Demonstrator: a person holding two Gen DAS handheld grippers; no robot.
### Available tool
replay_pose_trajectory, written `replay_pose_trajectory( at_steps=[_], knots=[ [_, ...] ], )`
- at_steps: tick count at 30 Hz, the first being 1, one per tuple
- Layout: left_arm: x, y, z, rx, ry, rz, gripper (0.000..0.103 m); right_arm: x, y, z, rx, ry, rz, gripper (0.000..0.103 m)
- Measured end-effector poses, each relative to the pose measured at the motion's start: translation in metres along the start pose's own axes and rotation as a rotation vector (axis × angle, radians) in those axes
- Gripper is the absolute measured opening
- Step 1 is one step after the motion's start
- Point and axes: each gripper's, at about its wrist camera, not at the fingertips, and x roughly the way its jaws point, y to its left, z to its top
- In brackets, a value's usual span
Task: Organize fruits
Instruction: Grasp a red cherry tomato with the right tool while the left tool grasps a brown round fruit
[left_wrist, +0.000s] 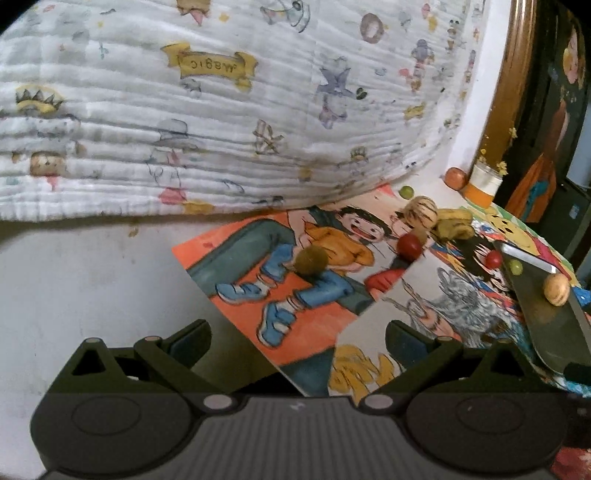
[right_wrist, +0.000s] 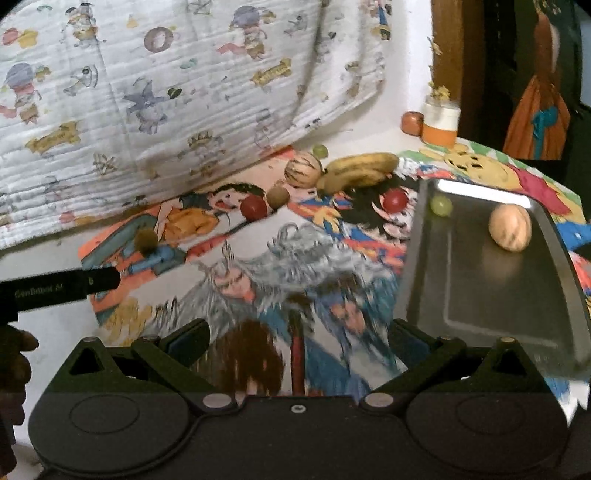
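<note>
A dark metal tray (right_wrist: 480, 295) lies at the right on cartoon posters and holds a tan round fruit (right_wrist: 509, 228) and a green grape (right_wrist: 441, 205). Loose on the posters are a fuzzy kiwi (left_wrist: 310, 261), a red tomato (left_wrist: 409, 245), a second kiwi (right_wrist: 277, 195), a smaller tomato (right_wrist: 395, 200), a striped melon (right_wrist: 303, 170), bananas (right_wrist: 360, 168) and another grape (right_wrist: 320, 149). My left gripper (left_wrist: 299, 343) is open, short of the kiwi. My right gripper (right_wrist: 298, 343) is open and empty over the posters, left of the tray.
A printed white quilt (left_wrist: 221, 110) rises behind the posters. An orange fruit (right_wrist: 412, 123) and a white and orange jar (right_wrist: 439, 125) stand at the far right by a wooden frame. The left gripper's body (right_wrist: 59, 286) and a hand (right_wrist: 14, 354) show at the left edge.
</note>
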Motion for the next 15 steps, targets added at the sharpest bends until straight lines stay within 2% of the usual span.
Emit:
replay_pose_trajectory(
  at_steps=[7, 15],
  knots=[
    [0.021, 0.002, 0.010, 0.034, -0.015, 0.026, 0.103, 0.026, 0.002, 0.030, -0.030, -0.022, 0.010, 0.102],
    [0.038, 0.002, 0.016, 0.080, -0.041, -0.001, 0.103, 0.054, 0.003, 0.049, -0.031, -0.029, 0.022, 0.102]
  ],
)
